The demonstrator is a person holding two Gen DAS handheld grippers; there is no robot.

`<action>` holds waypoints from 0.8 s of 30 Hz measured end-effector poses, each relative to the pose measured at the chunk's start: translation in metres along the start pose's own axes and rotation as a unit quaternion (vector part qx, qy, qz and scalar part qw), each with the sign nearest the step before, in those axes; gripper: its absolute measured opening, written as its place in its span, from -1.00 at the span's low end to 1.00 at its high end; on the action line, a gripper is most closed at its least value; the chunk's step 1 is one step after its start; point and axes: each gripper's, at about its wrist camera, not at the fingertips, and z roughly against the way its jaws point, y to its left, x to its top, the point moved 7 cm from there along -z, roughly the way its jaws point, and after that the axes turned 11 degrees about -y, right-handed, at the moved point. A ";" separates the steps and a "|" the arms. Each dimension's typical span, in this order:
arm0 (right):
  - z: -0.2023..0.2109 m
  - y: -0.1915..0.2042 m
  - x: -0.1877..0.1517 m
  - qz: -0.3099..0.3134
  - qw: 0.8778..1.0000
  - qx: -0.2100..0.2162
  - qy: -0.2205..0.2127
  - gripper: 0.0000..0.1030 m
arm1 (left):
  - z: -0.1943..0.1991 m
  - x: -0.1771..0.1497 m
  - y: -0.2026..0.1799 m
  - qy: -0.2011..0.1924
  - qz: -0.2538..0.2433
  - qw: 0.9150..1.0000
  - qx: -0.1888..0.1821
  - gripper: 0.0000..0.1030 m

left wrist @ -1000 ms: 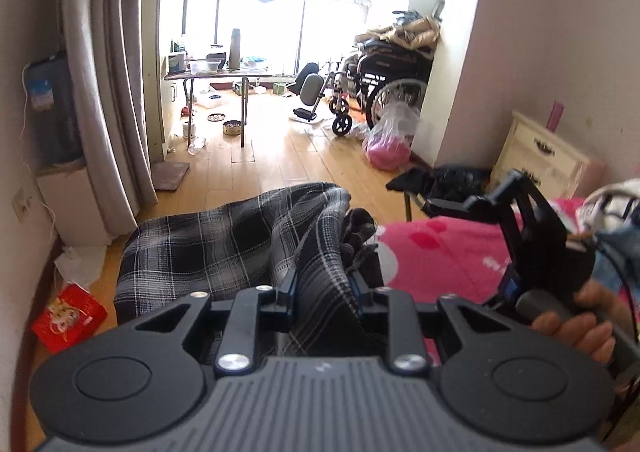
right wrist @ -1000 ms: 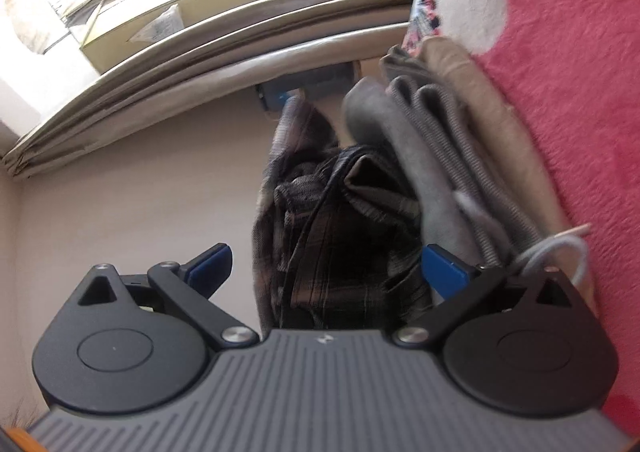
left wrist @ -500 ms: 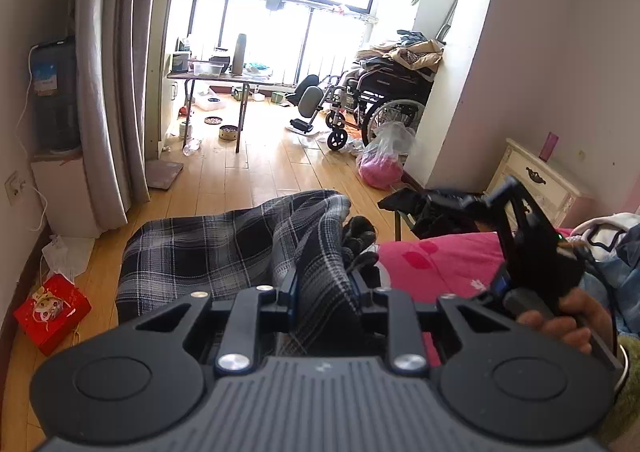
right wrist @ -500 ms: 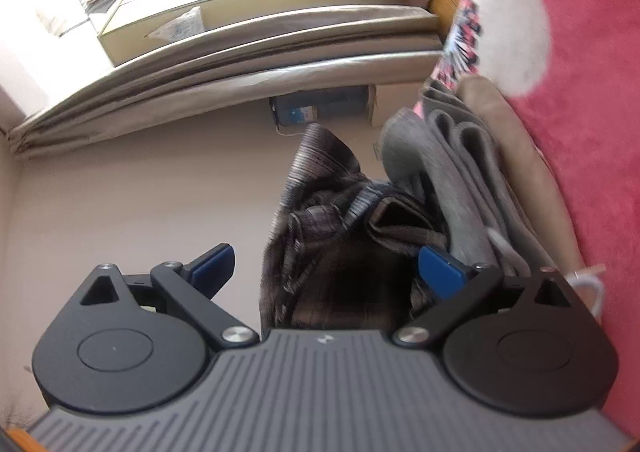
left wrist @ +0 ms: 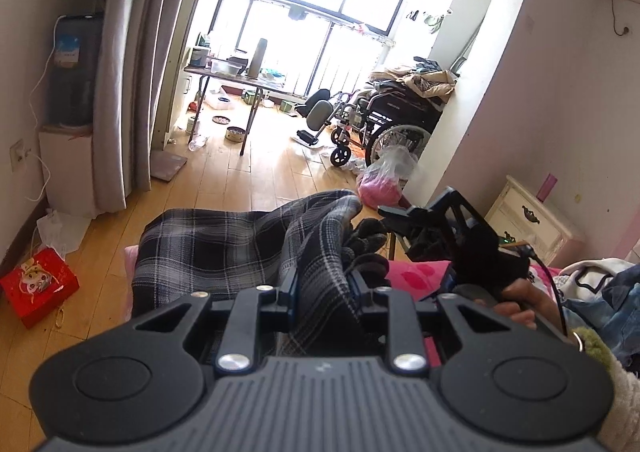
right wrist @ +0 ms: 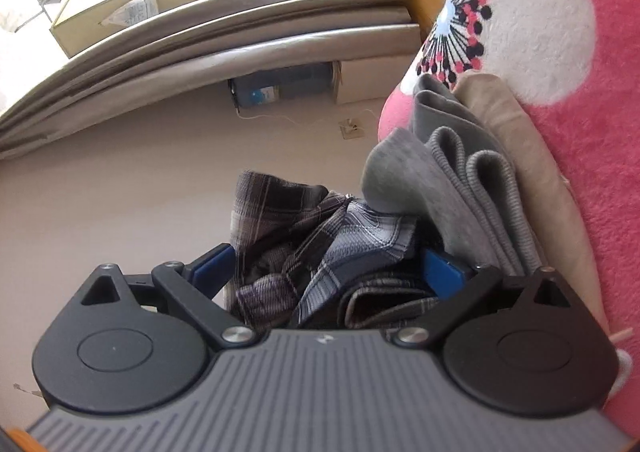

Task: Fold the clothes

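A dark plaid garment (left wrist: pixel 224 248) lies draped over the near edge of the pink bed. My left gripper (left wrist: pixel 324 284) is shut on a raised fold of it. To its right, a hand (left wrist: pixel 516 304) holds my right gripper (left wrist: pixel 404 212), which reaches toward the same fold. In the right wrist view, bunched plaid garment (right wrist: pixel 280 212) fills the gap between the blue pads (right wrist: pixel 440 270). The right gripper (right wrist: pixel 326 264) stands wide open around it. Folded grey clothes (right wrist: pixel 452 172) and a beige piece (right wrist: pixel 520 156) are stacked just beside it on the pink blanket (right wrist: pixel 600 132).
Wooden floor lies beyond the bed, with a red box (left wrist: pixel 38 288) at the left and grey curtains (left wrist: pixel 132 92) behind it. Farther off are a folding table (left wrist: pixel 224 76), a wheelchair (left wrist: pixel 392 120) and a pink bag (left wrist: pixel 380 184). A cream nightstand (left wrist: pixel 532 212) and denim clothes (left wrist: pixel 612 304) are at the right.
The right gripper has moved in on the plaid cloth, which now sits between its pads. The left gripper keeps its hold and has tilted upward, showing more of the room.
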 end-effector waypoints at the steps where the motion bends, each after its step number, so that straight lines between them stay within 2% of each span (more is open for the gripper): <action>1: -0.002 0.000 0.001 -0.003 1.000 -0.002 0.000 0.92 | 0.000 0.001 0.000 0.000 0.002 1.000 -0.001 -0.51; 5: 0.005 0.009 0.008 0.018 1.000 -0.011 -0.016 0.92 | 0.005 -0.001 0.003 -0.004 -0.001 1.000 -0.003 -0.51; 9: 0.008 0.007 0.003 0.028 0.999 -0.042 -0.009 0.91 | 0.006 -0.003 0.006 -0.009 0.001 1.000 -0.006 -0.50; 12: 0.001 0.001 0.003 0.028 0.998 -0.059 -0.011 0.83 | 0.005 -0.003 0.006 -0.012 -0.001 1.000 -0.008 -0.50; 14: -0.004 -0.003 0.003 0.028 0.997 -0.071 -0.012 0.63 | 0.005 -0.004 0.006 -0.012 -0.005 1.000 -0.010 -0.50; 16: -0.008 -0.007 0.003 0.027 0.996 -0.083 -0.013 0.06 | 0.005 -0.004 0.006 -0.014 -0.004 1.000 -0.010 -0.50; 17: -0.011 -0.009 0.003 0.027 0.996 -0.089 -0.014 -0.03 | 0.006 -0.005 0.007 -0.015 -0.001 1.000 -0.010 -0.50; 19: -0.015 -0.013 0.003 0.027 0.994 -0.101 -0.015 -0.46 | 0.008 -0.006 0.010 -0.017 0.004 1.000 -0.008 -0.50; 21: -0.014 -0.016 0.002 0.033 0.995 -0.097 -0.020 -0.79 | 0.010 -0.007 0.014 -0.018 0.010 1.000 -0.007 -0.50; 22: -0.012 -0.017 0.002 0.037 0.995 -0.094 -0.022 -0.89 | 0.011 -0.007 0.015 -0.018 0.011 1.000 -0.007 -0.50; 24: -0.010 -0.016 0.002 0.052 0.995 -0.086 -0.026 -0.92 | 0.010 -0.007 0.014 -0.019 0.010 1.000 -0.007 -0.50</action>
